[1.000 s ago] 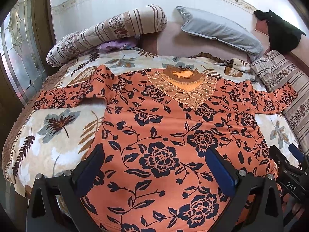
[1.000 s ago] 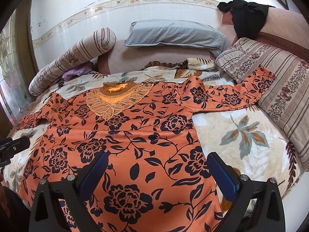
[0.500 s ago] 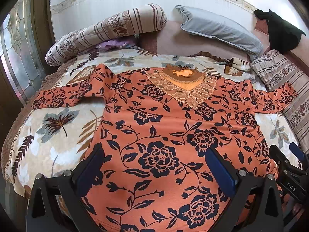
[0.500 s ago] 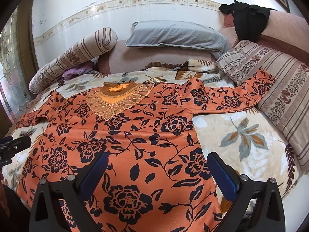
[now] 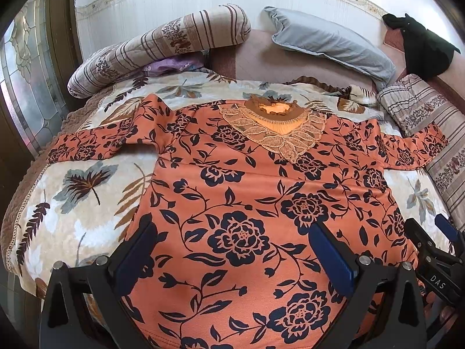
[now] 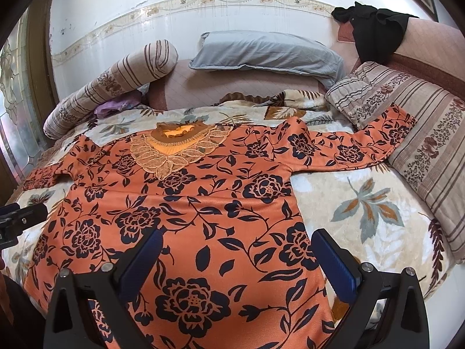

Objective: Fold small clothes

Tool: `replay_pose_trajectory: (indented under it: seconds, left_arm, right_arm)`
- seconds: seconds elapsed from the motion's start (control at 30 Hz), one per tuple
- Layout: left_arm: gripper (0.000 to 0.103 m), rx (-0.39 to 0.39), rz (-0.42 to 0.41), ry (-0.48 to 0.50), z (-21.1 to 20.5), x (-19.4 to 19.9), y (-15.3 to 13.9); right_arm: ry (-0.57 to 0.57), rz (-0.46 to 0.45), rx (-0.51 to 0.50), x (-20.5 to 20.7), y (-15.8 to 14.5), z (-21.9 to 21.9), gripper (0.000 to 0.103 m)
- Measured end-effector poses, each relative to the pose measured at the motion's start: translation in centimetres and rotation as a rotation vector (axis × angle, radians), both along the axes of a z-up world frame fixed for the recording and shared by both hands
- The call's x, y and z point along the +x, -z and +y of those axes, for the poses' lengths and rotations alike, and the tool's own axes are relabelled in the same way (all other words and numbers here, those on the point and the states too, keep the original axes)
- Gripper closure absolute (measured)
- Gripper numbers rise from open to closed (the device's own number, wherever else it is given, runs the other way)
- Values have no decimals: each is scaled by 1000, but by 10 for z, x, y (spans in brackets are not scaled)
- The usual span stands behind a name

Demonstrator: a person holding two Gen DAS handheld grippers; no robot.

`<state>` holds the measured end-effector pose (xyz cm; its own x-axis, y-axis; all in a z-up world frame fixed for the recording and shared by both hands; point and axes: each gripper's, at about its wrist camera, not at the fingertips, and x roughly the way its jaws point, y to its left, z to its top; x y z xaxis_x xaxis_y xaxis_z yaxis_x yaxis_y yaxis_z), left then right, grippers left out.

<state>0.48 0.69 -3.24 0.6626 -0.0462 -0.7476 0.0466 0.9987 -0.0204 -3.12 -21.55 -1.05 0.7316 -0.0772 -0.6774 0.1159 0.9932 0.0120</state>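
Orange floral blouse (image 5: 247, 203), printed with dark navy roses and vines, lies spread face up and flat on a leaf-patterned blanket (image 5: 84, 203) covering the bed; its lace-trimmed collar (image 5: 273, 131) points toward the wall. Both long sleeves are extended sideways: the left sleeve (image 5: 96, 142) rests on the blanket, while the right sleeve (image 6: 363, 148) runs outward and its cuff climbs onto a striped cushion (image 6: 421, 145). The hem hangs nearest the cameras, under both tools.

Left gripper (image 5: 235, 250) hovers over the lower left part of the blouse, its blue-padded fingers spread wide and grasping nothing. Right gripper (image 6: 238, 256) hovers over the lower right part, likewise spread wide and empty. Each tool appears at the edge of the other's view.

Compared with one second ago and half a second ago, the blouse keeps the same outline, sleeves and collar unmoved, and both pairs of fingers keep the same wide gap. The scene shifts only slightly in each view.

Beyond the blouse, a striped bolster (image 5: 162, 43) lies at the far left with a purple cloth (image 5: 171, 65) tucked beneath it; a grey pillow (image 5: 331, 43) leans against the wall, and a black garment (image 6: 375, 29) is draped over the headboard at the far right.
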Motion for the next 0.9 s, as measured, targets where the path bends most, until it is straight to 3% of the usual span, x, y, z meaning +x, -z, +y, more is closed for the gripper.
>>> replay_pose_trajectory:
  seconds: [0.7,0.9]
  left_arm:
    - [0,1,9,4,-3,5,7]
    - [0,-45,21,8,13,14,9]
  right_arm:
    - [7,-2,14,2,-2,-4,0]
    - [16,-1,124,10,-9,-29,0]
